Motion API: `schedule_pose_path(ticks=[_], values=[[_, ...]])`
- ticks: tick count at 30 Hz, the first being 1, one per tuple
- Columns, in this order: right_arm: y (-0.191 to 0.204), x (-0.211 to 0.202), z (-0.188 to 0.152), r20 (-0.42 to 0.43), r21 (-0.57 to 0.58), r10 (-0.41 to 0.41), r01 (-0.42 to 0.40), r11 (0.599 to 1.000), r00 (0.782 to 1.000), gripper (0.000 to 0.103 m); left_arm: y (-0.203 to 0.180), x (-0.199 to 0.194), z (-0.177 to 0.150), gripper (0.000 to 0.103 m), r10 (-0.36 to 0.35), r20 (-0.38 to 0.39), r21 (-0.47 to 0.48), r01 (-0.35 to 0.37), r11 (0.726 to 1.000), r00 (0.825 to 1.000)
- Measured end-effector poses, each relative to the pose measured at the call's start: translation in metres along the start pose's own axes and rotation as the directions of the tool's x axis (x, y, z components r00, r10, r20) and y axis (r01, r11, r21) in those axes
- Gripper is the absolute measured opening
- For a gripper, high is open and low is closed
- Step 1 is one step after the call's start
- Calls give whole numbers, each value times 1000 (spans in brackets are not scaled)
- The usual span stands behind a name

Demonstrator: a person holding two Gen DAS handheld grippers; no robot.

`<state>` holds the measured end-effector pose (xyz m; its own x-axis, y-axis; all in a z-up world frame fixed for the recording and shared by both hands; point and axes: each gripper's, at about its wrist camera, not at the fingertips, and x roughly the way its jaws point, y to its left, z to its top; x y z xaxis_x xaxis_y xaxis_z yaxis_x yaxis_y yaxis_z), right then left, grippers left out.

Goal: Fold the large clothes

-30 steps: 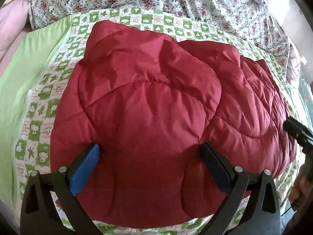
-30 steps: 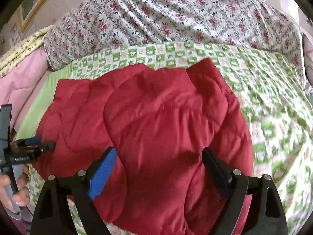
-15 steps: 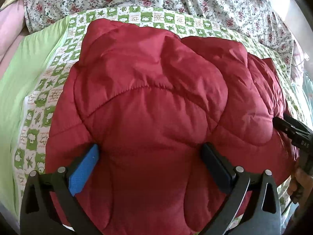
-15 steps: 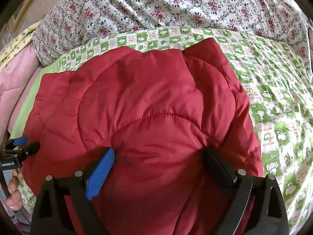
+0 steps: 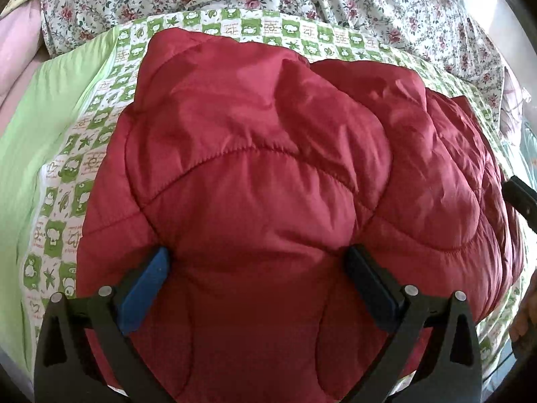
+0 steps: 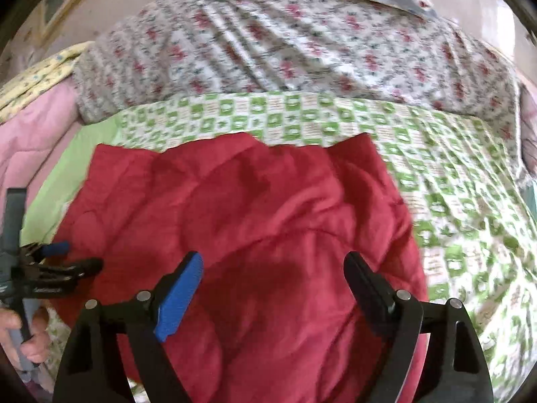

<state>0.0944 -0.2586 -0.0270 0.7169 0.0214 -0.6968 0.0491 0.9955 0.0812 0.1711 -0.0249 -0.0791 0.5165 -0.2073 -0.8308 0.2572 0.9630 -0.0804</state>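
A folded red quilted jacket [image 5: 255, 201] lies on a green-checked bedspread [image 6: 453, 221], the left gripper [image 5: 256, 265] and right gripper [image 6: 272, 265] poised over it, fingers apart.

A bulky red quilted jacket [image 5: 255, 201] is spread across the green checked sheet [image 6: 453, 201], filling the near ground. Bare sheet is left open right of the jacket and in a narrow strip behind it. Beyond that strip, passage is blocked by a heaped floral quilt [image 6: 302, 43]; pink bedding [image 6: 37, 141] is banked left of the jacket.
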Motion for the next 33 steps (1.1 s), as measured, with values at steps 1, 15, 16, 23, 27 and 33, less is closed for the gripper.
schedule_pose_path(ticks=[1, 15, 16, 23, 27, 33], values=[[1, 8, -2, -30, -3, 11, -11, 1000, 999, 86, 0, 0, 0, 103, -1, -1, 0, 1, 1000, 1000], [-12, 51, -18, -104, 47, 16, -11, 999, 994, 91, -2, 3, -2, 103, 11, 11, 21, -11, 1000, 1000], [-11, 51, -16, -107, 47, 15, -10, 999, 994, 91, -1, 3, -2, 103, 11, 9, 23, -11, 1000, 1000], [-11, 49, -13, -121, 54, 3, 4, 999, 993, 91, -2, 8, -1, 103, 23, 1, 41, -23, 999, 1000], [-6, 30, -12, -116, 85, -7, 17, 996, 993, 90, -2, 1, 0, 103, 25, -7, 34, -25, 999, 1000], [2, -15, -31, -66, 109, 17, -10, 994, 998, 91, 1, -29, -23, 103, 32, 41, 10, -32, 999, 999]])
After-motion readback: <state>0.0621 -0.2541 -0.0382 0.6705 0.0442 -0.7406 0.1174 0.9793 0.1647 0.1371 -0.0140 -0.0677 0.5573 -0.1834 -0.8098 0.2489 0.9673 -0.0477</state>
